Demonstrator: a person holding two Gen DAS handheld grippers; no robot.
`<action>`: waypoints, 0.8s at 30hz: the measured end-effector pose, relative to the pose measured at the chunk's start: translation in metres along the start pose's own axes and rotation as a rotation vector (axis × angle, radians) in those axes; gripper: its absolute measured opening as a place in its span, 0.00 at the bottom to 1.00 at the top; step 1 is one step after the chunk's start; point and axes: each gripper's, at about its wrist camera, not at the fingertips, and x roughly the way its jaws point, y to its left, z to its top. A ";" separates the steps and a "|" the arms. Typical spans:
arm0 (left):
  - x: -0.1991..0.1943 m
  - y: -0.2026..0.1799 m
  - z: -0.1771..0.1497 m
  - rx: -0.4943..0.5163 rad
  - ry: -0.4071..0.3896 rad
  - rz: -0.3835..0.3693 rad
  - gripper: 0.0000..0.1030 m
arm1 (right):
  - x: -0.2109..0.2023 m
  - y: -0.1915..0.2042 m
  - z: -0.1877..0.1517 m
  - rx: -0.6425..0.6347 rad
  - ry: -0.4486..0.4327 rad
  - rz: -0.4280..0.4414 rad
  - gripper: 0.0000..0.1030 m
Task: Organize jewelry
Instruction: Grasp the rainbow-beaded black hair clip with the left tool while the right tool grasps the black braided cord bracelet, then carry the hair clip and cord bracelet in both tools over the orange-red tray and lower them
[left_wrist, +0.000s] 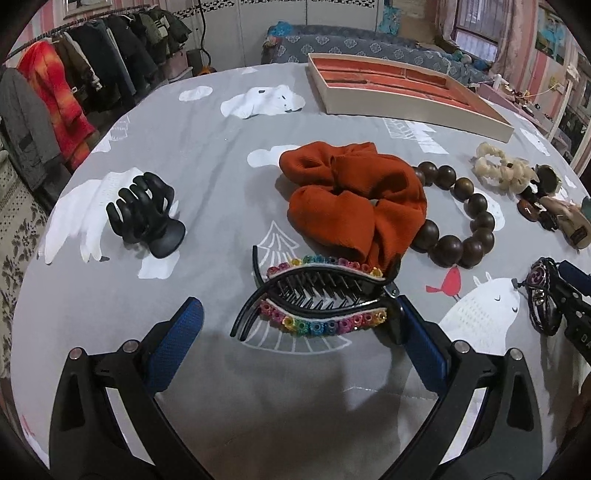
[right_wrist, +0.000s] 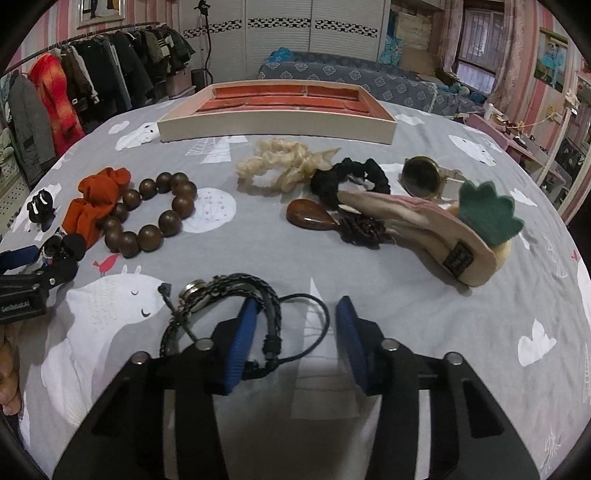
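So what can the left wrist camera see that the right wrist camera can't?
Only the left wrist view shows the rainbow-flowered hair clip lying whole between the open left tool.

Only the right wrist view shows the pineapple hair clip and black scrunchie in full.

Both show the orange-lined tray, orange scrunchie, wooden bead bracelet and braided bracelet at the right tool.

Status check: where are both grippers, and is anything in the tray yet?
Left gripper open around rainbow hair clip. Right gripper open, braided bracelet looped over its left finger. Tray looks empty; path clear.
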 end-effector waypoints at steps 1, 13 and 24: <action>0.001 -0.001 0.001 0.002 0.002 0.003 0.95 | 0.000 0.000 0.000 -0.002 0.001 0.005 0.40; 0.006 0.001 0.005 -0.014 0.009 -0.033 0.88 | 0.004 -0.010 0.009 -0.009 0.012 0.046 0.24; -0.001 -0.006 0.000 0.012 -0.022 -0.026 0.75 | -0.002 -0.015 0.006 -0.019 -0.010 0.089 0.10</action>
